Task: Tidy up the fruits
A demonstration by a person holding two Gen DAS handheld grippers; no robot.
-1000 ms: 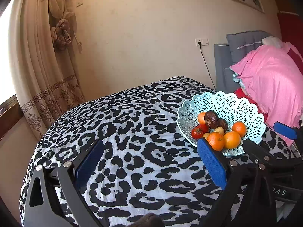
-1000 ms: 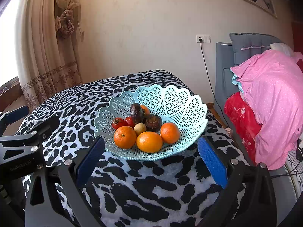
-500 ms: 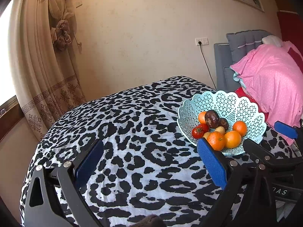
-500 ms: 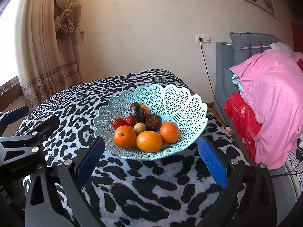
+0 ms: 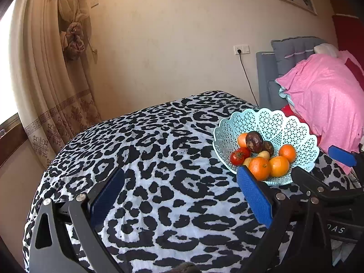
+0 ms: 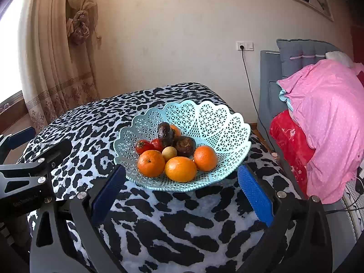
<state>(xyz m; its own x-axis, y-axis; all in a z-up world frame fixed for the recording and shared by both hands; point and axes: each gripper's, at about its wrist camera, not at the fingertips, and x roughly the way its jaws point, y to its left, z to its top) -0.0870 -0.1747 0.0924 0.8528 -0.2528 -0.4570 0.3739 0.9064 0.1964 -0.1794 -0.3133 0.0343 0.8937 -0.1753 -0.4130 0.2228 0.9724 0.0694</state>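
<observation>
Fruit sits in a light blue lattice basket on the leopard-print surface. Inside: three oranges in front, left one, middle one, right one; a small pale round fruit just behind them; two tomatoes at 9 o'clock of the pile; two dark wrinkled fruits, one stacked on top, the other just right of it; another orange fruit partly hidden at 12 o'clock.

Right hand-held gripper: released, blue pads wide apart, empty, basket's near rim between the tips from this view. Not touching it as far as I can tell.

Left hand-held gripper: also released, empty, over bare leopard print; basket at its 2 o'clock, just beyond its right pad.

Around: curtain at 10 o'clock, wall socket with a cable at 1 o'clock, pink bedding over a grey headboard at 3 o'clock.
</observation>
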